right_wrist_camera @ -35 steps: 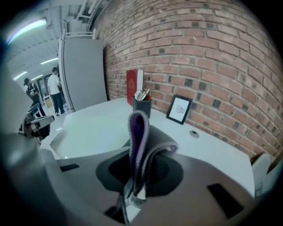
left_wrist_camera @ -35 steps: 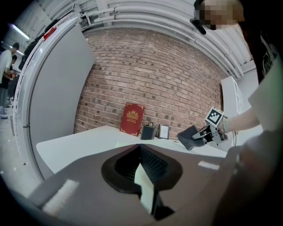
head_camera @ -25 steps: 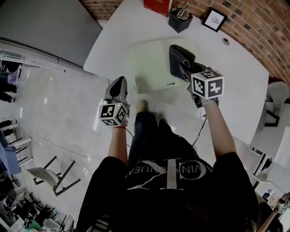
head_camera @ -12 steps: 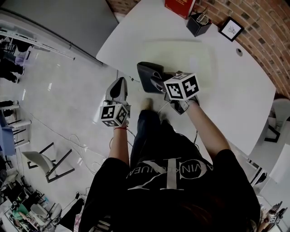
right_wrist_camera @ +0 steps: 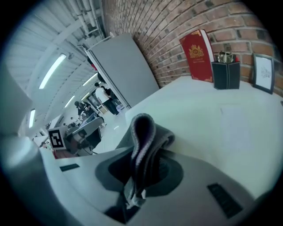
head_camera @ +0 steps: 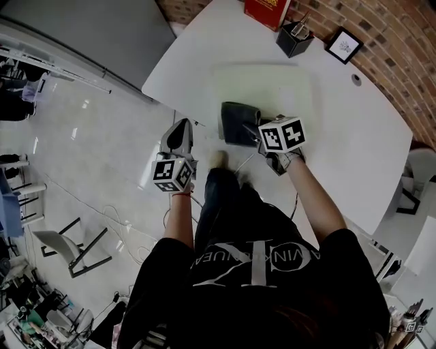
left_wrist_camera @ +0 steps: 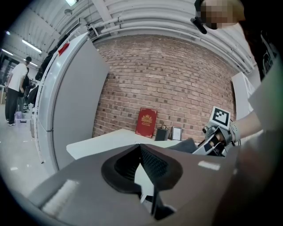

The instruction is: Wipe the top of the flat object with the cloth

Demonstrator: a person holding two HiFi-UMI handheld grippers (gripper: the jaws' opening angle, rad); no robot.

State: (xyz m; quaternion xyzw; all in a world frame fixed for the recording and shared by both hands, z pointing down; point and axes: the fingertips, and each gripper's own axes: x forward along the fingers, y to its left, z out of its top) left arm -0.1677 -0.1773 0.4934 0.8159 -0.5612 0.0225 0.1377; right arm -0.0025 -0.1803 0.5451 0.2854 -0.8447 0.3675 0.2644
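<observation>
There is one white table (head_camera: 354, 143). On it are one pale flat rectangular mat (head_camera: 272, 85), one dark grey folded cloth (head_camera: 238, 123), one red hardback book (head_camera: 270, 11), one black box-shaped pen holder (head_camera: 294, 39) and one small black-framed picture (head_camera: 343, 45). There are two handheld grippers: one left gripper (head_camera: 180, 129) and one right gripper (head_camera: 257, 131).

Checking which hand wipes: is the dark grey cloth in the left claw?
No, the left claw is empty; the right claw pinches the dark grey cloth.

The dark grey cloth (head_camera: 240, 123) lies on the near left part of the pale flat mat (head_camera: 279, 82) on the white table (head_camera: 354, 143). The red book (head_camera: 270, 10) stands far behind.
</observation>
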